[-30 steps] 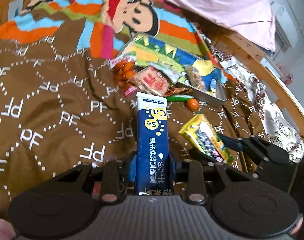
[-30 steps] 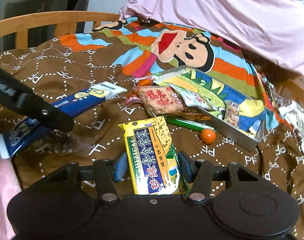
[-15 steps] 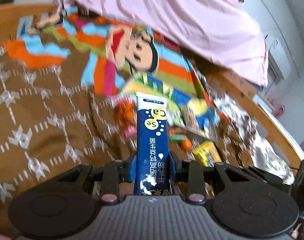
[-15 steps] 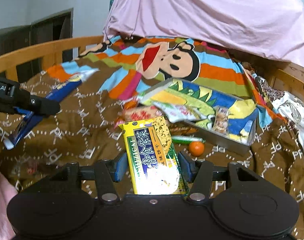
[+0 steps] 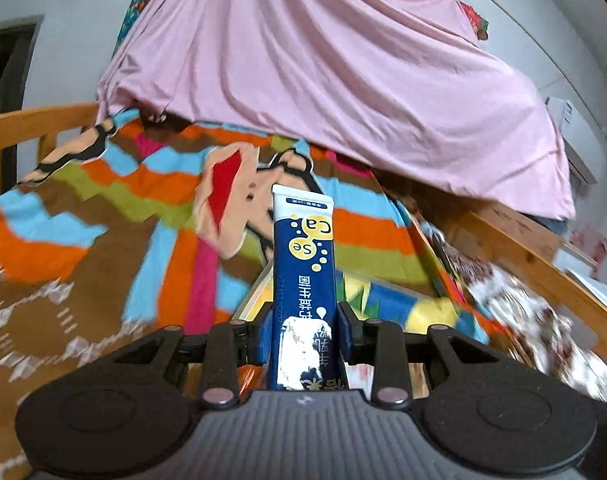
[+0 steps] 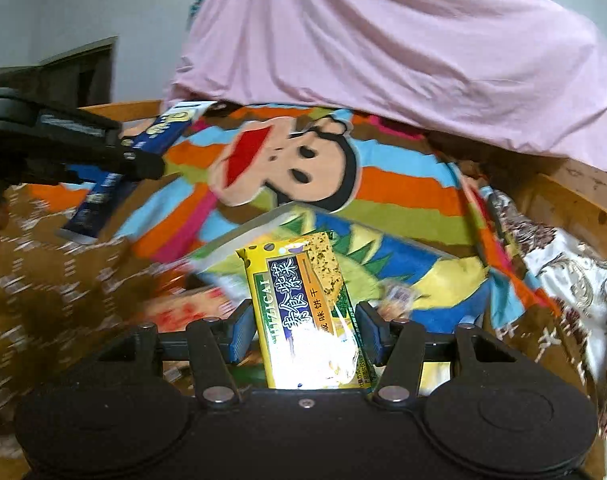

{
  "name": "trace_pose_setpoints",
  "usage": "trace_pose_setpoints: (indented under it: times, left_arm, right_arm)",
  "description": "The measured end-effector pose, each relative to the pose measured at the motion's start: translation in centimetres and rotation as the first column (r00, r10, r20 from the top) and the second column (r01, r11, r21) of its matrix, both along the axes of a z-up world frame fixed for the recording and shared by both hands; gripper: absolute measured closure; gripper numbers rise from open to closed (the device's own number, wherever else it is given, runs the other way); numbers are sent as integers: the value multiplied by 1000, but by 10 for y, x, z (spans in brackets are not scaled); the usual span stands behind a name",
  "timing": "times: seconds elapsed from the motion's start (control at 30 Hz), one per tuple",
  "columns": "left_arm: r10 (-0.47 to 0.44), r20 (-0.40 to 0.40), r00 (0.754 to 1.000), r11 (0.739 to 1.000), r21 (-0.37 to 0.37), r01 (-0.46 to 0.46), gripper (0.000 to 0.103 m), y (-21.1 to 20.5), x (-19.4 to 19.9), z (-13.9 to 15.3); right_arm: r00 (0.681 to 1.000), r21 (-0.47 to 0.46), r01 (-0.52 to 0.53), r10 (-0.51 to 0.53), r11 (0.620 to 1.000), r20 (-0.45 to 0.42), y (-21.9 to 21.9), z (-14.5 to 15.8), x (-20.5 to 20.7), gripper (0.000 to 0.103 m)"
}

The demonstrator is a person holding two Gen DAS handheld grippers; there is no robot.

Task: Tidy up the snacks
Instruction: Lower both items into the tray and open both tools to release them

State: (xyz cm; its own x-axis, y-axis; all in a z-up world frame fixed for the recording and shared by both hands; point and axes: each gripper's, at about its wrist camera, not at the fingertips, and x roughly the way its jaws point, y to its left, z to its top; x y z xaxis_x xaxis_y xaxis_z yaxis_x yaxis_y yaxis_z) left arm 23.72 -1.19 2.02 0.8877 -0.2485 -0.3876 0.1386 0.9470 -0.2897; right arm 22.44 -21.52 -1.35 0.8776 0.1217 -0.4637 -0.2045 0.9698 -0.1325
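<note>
My left gripper (image 5: 303,330): clamped on the dark blue stick pack (image 5: 303,280), blue pads pressed to both of its sides, the pack's white sealed end pointing away from me.
My right gripper (image 6: 303,330): set around the yellow cracker pack (image 6: 303,312); its right pad touches the pack's edge, the left pad sits just beside the wrapper, and I cannot tell whether it presses.
Left gripper from the right wrist view: at the left edge of the picture, its black finger (image 6: 103,152) across the blue stick pack, which is held up off the bedspread.
Snack pile: blurred red and orange wrappers (image 6: 183,312) on the brown bedspread (image 6: 43,280), just below and left of my right gripper.
Tray (image 6: 423,280): a colourful shallow tin beyond the cracker pack, with small wrapped snacks (image 6: 395,300) inside near its front wall.
Bedspread far end: striped, with a cartoon monkey face (image 6: 295,160).
Back: a pink sheet (image 5: 343,80) draped over the far end, wooden bed rail (image 5: 23,124) at the left.
</note>
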Motion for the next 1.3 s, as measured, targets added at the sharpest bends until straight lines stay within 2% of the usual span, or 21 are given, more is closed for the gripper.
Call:
trace_pose_setpoints:
  times: [0.07, 0.2, 0.37, 0.5, 0.57, 0.73, 0.87, 0.97, 1.0, 1.1, 1.13, 1.2, 1.3]
  left_arm:
    - [-5, 15, 1000, 1000, -16, 5, 68, -14, 26, -6]
    - [-58, 22, 998, 997, -41, 59, 68, -32, 72, -26]
    - [-90, -41, 995, 995, -34, 89, 68, -34, 115, -60]
    - [-81, -73, 994, 997, 3, 82, 68, -31, 132, -80]
    - [-78, -99, 992, 997, -3, 78, 68, -28, 140, -86]
    - [-55, -148, 987, 998, 24, 59, 68, -29, 155, -96]
    - [-36, -218, 975, 996, 71, 53, 67, -35, 165, -105]
    - [-39, -242, 970, 995, 77, 59, 67, -35, 167, -110]
    - [-40, -249, 968, 995, 79, 62, 67, -35, 167, -110]
    - [-31, -245, 969, 996, 78, 52, 50, -33, 164, -104]
    - [-34, -239, 971, 996, 71, 52, 45, -32, 161, -101]
    - [-35, -229, 973, 996, 68, 52, 42, -31, 158, -93]
    - [-30, -207, 978, 998, 55, 43, 31, -28, 148, -76]
  right_arm:
    - [999, 6, 46, -46, 999, 14, -12, -4, 17, 47]
    - [992, 80, 128, -128, 989, 0, -39, -15, 52, 47]
    - [990, 108, 140, -138, 984, -31, -43, -30, 96, 47]
    - [992, 75, 121, -116, 990, -57, -29, -44, 121, 47]
    - [992, 57, 112, -108, 992, -70, -22, -51, 128, 47]
    - [990, 41, 107, -103, 993, -95, -15, -64, 136, 47]
    - [986, 41, 117, -112, 992, -120, -16, -71, 139, 47]
    - [984, 47, 114, -106, 992, -140, -16, -73, 142, 44]
    - [984, 46, 118, -111, 992, -136, -16, -73, 141, 39]
    - [985, 64, 127, -119, 990, -121, -20, -66, 137, 26]
    - [986, 71, 134, -126, 988, -111, -21, -62, 135, 25]
    - [986, 88, 150, -142, 985, -91, -25, -53, 130, 22]
    - [984, 130, 174, -168, 976, -51, -33, -36, 118, 18]
